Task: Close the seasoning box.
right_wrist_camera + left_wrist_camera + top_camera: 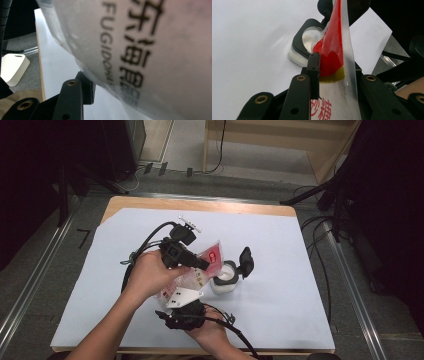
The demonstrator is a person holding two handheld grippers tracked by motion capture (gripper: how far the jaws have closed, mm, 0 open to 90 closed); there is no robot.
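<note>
A clear plastic bag of sugar [212, 257] with a red top and red print hangs tilted over a white jar [223, 281]. The jar's black flip lid [246, 260] stands open. My left gripper [204, 265] comes in from the left and is shut on the bag's upper part. In the left gripper view the bag [334, 52] is pinched between the jaws, its corner over the jar mouth [308, 40]. From below, my right gripper [181, 286] is shut on the bag's lower, fuller part. In the right gripper view one finger [85, 87] presses against the printed bag [150, 50].
A white sheet [280, 250] covers the wooden table, whose far edge [200, 204] shows bare. Black cables [145, 242] trail from both grippers across the left and front. On the floor beside the table lies a white object [13, 66].
</note>
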